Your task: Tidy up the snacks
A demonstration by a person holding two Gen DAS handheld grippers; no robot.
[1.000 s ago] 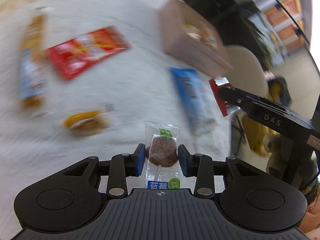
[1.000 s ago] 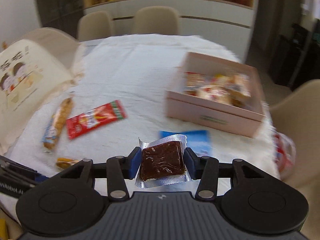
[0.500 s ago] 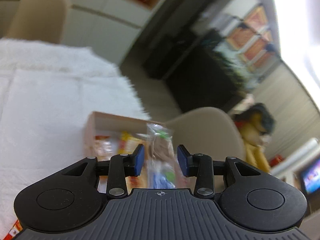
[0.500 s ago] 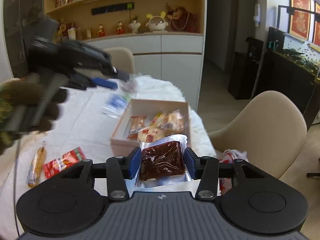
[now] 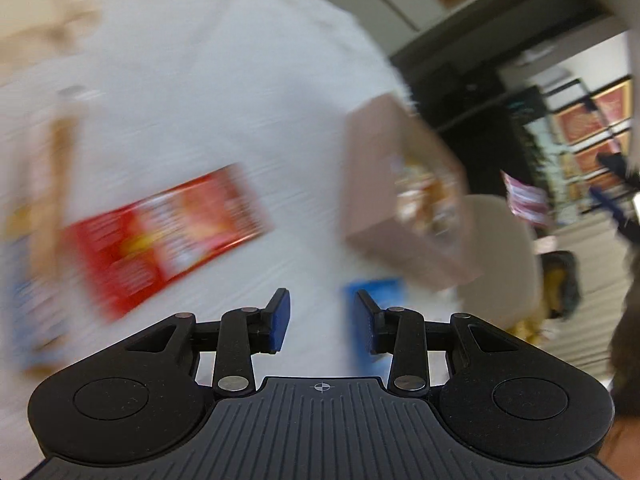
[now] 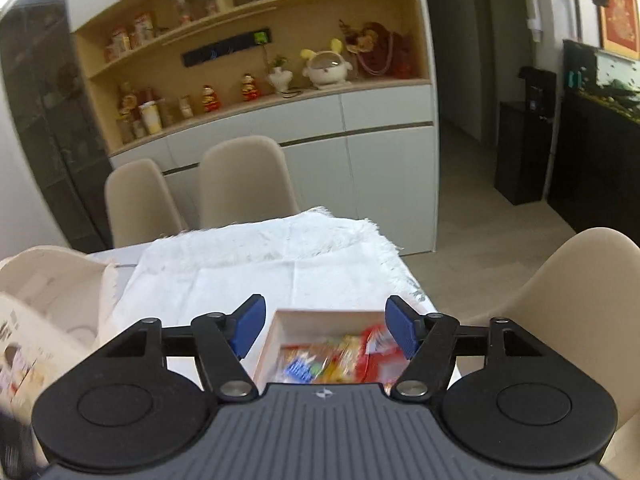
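- The left gripper (image 5: 322, 320) stands apart with nothing between its pads, above the white-covered surface (image 5: 192, 80).
- Heavy blur hides the print on the red packet (image 5: 160, 232); the blue packet (image 5: 374, 292) is half hidden behind a finger.
- The right gripper (image 6: 325, 330) is opening, empty, over the pink box (image 6: 280, 320), whose snacks (image 6: 332, 362) are smeared and partly covered.

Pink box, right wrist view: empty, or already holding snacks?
Holding snacks. The pink box is open-topped, with several colourful wrappers lying inside; blur hides which ones.
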